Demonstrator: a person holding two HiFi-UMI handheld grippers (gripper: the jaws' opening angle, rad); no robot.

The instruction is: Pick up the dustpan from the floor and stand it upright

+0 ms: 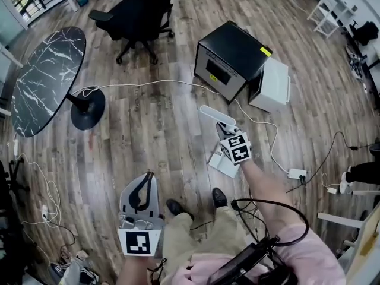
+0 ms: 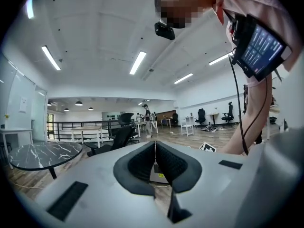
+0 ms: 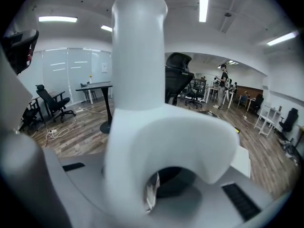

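Note:
The white dustpan (image 1: 221, 161) is off the floor in the head view, pan end low and long handle pointing up and away. My right gripper (image 1: 225, 130) is shut on the handle just below its tip. In the right gripper view the dustpan (image 3: 140, 94) fills the middle and hides most of my right gripper (image 3: 153, 196); the handle rises straight up from the jaws. My left gripper (image 1: 148, 180) hangs lower left, shut and holding nothing. In the left gripper view my left gripper (image 2: 155, 148) has its black pads pressed together.
A black cabinet (image 1: 231, 55) and a white box (image 1: 273, 83) stand on the wood floor beyond the dustpan. A black marble table (image 1: 44, 79) is at left and an office chair (image 1: 139, 13) behind it. Cables and a power strip (image 1: 295, 173) lie to the right. The person's shoes (image 1: 176, 206) are below.

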